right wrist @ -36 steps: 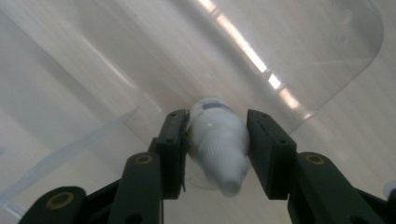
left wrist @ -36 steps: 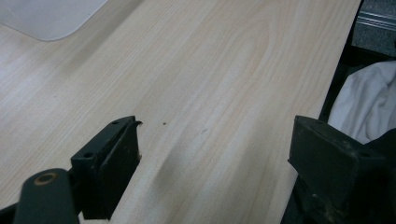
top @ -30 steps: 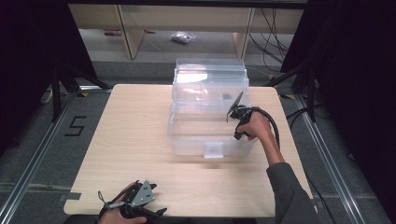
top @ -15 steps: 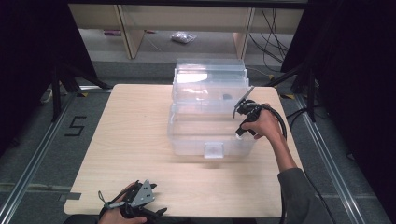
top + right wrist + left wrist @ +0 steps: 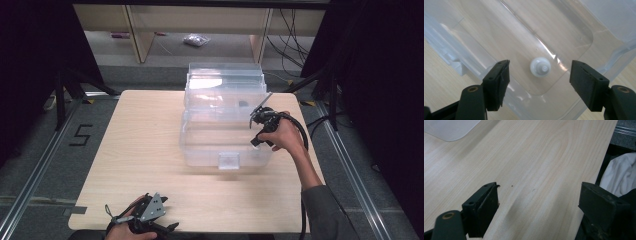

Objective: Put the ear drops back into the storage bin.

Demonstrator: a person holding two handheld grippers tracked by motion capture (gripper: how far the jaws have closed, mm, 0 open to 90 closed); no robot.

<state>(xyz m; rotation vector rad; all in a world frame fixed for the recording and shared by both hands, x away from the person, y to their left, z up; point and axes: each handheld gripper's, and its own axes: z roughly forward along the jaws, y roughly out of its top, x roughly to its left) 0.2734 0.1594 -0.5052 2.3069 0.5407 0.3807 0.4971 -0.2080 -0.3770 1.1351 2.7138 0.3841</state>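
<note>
Right claw [image 5: 540, 82] (spread wide) hovers over clear bin [image 5: 574, 30] holding white cap [image 5: 540, 66].

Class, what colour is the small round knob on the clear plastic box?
White; the knob on the box shows best in the right gripper view.

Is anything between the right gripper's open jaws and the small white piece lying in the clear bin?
Nothing visible. In the right gripper view the right gripper looks down past the rim of the clear bin, jaws spread, and the small white piece lies uncovered on the bin floor between them.
</note>
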